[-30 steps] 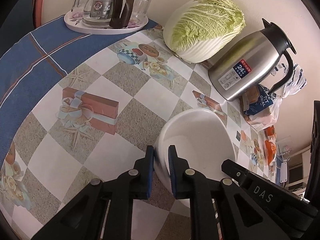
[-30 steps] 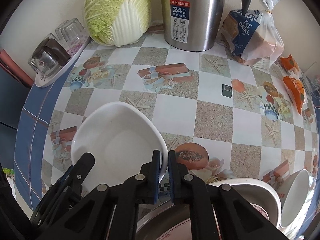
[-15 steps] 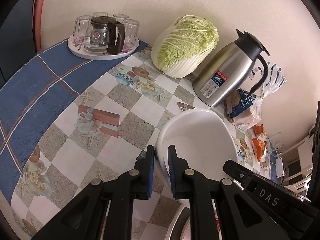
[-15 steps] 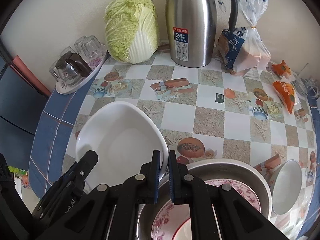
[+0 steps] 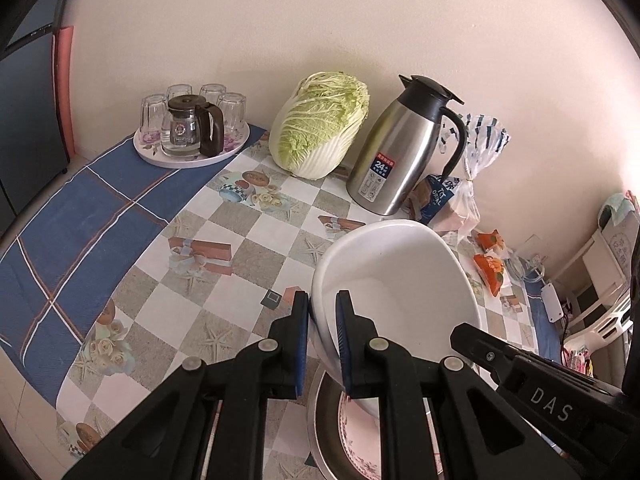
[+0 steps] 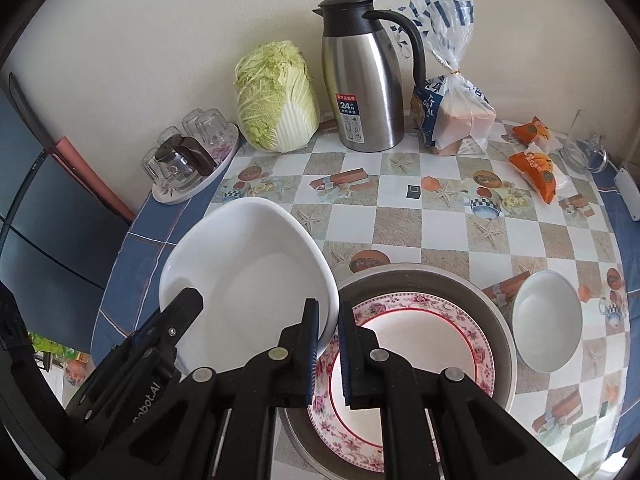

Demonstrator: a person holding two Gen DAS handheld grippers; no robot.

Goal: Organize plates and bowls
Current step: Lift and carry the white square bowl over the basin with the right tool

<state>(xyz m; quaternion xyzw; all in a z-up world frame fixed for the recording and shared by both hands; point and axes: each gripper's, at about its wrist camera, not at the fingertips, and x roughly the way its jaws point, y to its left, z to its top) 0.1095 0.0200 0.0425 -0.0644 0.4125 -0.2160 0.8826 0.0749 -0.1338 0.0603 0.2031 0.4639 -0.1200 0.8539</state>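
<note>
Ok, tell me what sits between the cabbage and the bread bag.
The steel thermos jug stands between the napa cabbage and the bagged bread, clearest in the right wrist view.

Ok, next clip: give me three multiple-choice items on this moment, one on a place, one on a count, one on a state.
1. Where does the floral plate lie?
A. on the glass tray
B. inside the metal basin
C. under the cabbage

2. How many grippers clamp the large white bowl?
A. none
B. one
C. two

3. How is the large white bowl placed?
A. tilted and off the tablecloth
B. flat on the tablecloth
C. upside down in the basin

Answers:
1 B, the basin's rim rings the plate.
2 C, the left gripper and the right gripper each pinch its rim.
3 A, it hangs slanted between both grippers, above the basin's edge.
</note>
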